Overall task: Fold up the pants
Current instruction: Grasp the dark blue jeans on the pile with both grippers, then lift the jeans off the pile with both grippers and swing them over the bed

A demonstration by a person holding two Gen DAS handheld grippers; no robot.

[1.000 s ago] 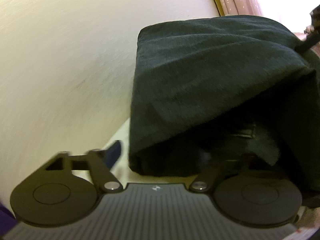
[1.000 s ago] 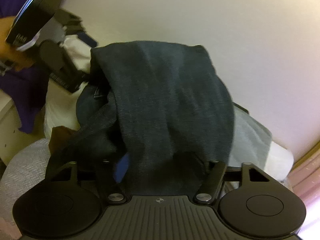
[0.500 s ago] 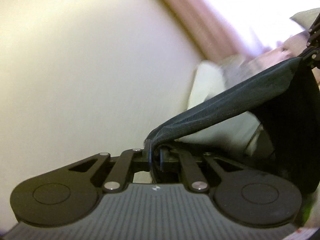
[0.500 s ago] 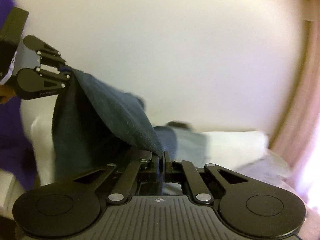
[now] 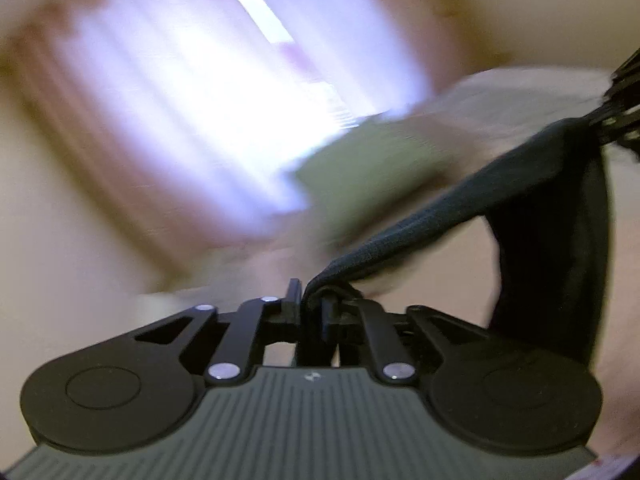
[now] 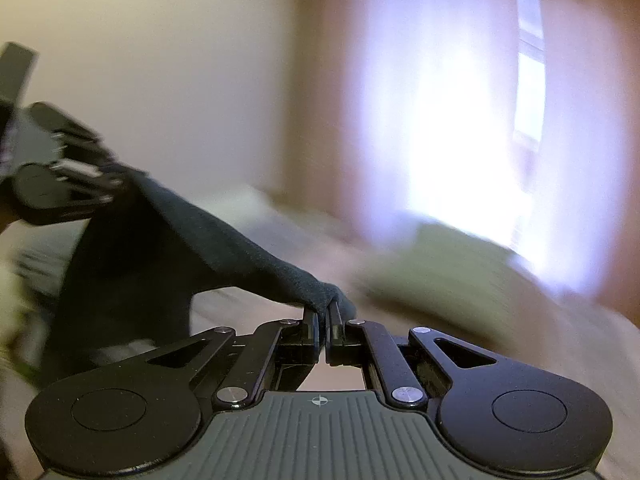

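We hold the dark pants (image 5: 460,204) stretched in the air between our two grippers: the left gripper (image 5: 310,300) grips one end with its jaws easing apart, and the right gripper (image 6: 324,316) is clamped on the other. We judge this the spreading step; next they need laying flat, beside the blurred green cushion (image 6: 440,264).

Dark pants (image 5: 460,204), edge stretched taut in midair, rest hanging

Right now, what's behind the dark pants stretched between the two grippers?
Behind the dark pants there is a blurred green cushion and a bright curtained window. The hanging cloth hides whatever lies directly below it, and blur hides further detail.
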